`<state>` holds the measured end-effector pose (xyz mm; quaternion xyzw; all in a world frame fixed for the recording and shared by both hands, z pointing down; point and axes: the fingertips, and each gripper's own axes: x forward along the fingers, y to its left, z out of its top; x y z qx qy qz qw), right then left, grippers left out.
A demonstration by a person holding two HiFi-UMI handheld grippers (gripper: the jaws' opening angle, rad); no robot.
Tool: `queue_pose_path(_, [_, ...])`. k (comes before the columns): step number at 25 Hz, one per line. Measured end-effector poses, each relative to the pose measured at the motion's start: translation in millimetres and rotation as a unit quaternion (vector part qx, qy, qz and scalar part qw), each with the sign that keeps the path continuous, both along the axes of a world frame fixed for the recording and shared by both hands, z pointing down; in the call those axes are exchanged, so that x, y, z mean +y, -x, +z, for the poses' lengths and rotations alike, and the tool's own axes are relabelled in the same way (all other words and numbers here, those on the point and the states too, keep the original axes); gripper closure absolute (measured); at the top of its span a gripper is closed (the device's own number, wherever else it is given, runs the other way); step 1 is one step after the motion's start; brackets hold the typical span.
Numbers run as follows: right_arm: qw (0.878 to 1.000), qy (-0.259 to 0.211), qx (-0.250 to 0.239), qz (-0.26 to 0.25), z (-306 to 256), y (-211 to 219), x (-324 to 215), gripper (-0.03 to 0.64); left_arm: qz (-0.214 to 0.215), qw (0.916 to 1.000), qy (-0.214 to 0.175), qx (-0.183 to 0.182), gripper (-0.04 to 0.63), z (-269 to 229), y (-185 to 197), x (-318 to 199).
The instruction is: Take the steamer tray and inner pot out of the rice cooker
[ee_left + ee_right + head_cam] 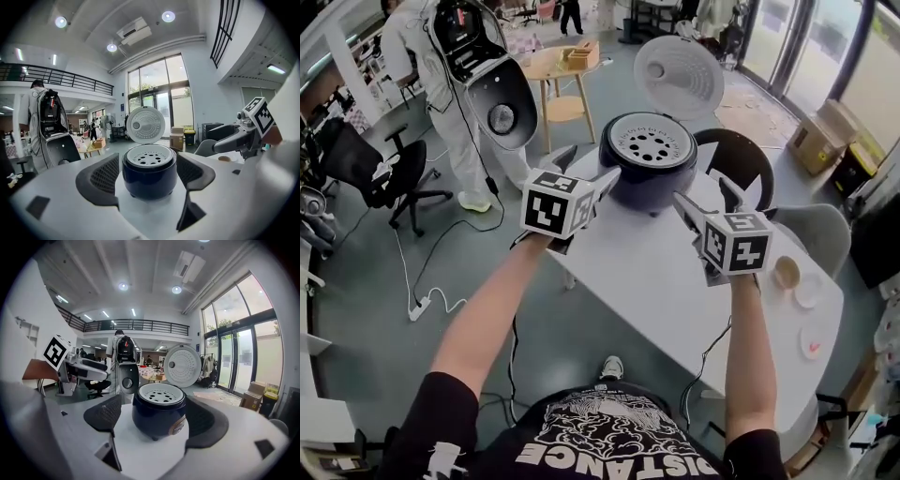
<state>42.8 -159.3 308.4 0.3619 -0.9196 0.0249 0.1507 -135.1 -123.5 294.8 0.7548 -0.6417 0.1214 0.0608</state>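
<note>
- left gripper (587, 171) and right gripper (703, 193) face the rice cooker (654, 173), jaws apart and empty, likely lining up a grasp.
- lid (679, 77) stands open, baring the steamer tray (652, 145).

The one word that can be read is DISTANCE, in white capitals on the person's black shirt (609, 441), well behind both pairs of fingers. The cubes just behind the fingers of the left gripper (592, 164) and the right gripper (701, 192) bear black-and-white square marker patterns, coded blocks rather than print. An oval label (178, 426) on the rice cooker (157, 418), ahead of the right fingers, is too small to read.
</note>
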Motion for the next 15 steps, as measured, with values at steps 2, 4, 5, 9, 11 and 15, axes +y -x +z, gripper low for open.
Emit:
queue_pose_path(2, [1.0,0.003,0.001,-0.007,0,2,-29,0.189,-0.004,1.0,0.002,0.002,0.224,0,1,-28])
queue_pose_path(4, [1.0,0.006,0.002,-0.011,2,6,-56,0.189,-0.007,1.0,0.006,0.002,0.224,4,3,-53])
queue_pose_path(5, [1.0,0.007,0.002,-0.013,3,9,-67,0.189,-0.009,0.9999,0.007,0.002,0.224,6,6,-64])
queue_pose_path(9, [1.0,0.015,-0.005,-0.02,3,23,-100,0.195,-0.012,0.9999,0.011,-0.001,0.224,6,19,-95])
queue_pose_path(11, [0.999,0.021,-0.006,-0.028,4,26,-109,0.195,-0.014,0.9998,0.012,-0.003,0.224,5,22,-106])
queue_pose_path(15, [0.999,0.018,-0.004,-0.036,4,28,-122,0.195,-0.008,0.9999,0.008,-0.005,0.224,4,23,-124])
